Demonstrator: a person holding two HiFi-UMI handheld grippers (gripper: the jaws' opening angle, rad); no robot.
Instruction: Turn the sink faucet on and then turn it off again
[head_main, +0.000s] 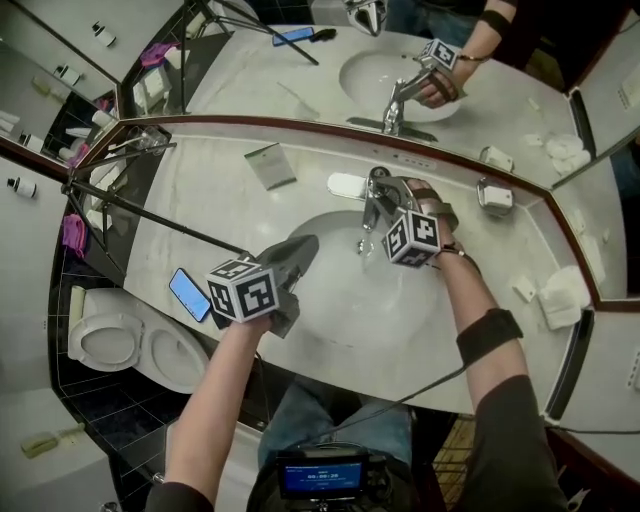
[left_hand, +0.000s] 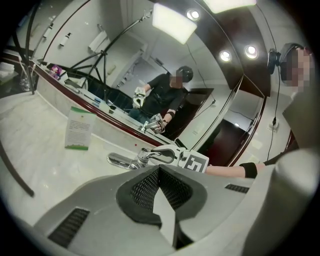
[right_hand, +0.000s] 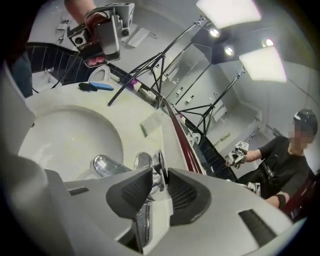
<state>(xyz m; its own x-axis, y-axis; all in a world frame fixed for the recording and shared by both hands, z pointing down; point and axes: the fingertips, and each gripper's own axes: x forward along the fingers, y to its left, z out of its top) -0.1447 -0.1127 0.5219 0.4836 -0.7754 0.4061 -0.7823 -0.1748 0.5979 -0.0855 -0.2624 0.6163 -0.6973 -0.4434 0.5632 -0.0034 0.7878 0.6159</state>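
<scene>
Nearest, left gripper (head_main: 300, 250) over the white oval basin (head_main: 350, 300), fingers pressed together on nothing. Right gripper (right_hand: 159, 186) fingers clamped on the lever (right_hand: 158, 174) of the chrome sink faucet (head_main: 368, 218) behind the basin.

A pale marble counter (head_main: 200, 190) runs beneath a wide, angled mirror (head_main: 250, 70) edged by a dark red frame (head_main: 300, 125). A white toilet (head_main: 110, 340) stands left of the counter on dark floor tiles (head_main: 90, 390). Black tripod legs (head_main: 150, 215) cross the counter's left side. Overhead, a bright ceiling panel (left_hand: 172, 20) and round spotlights (left_hand: 225, 56) glow
</scene>
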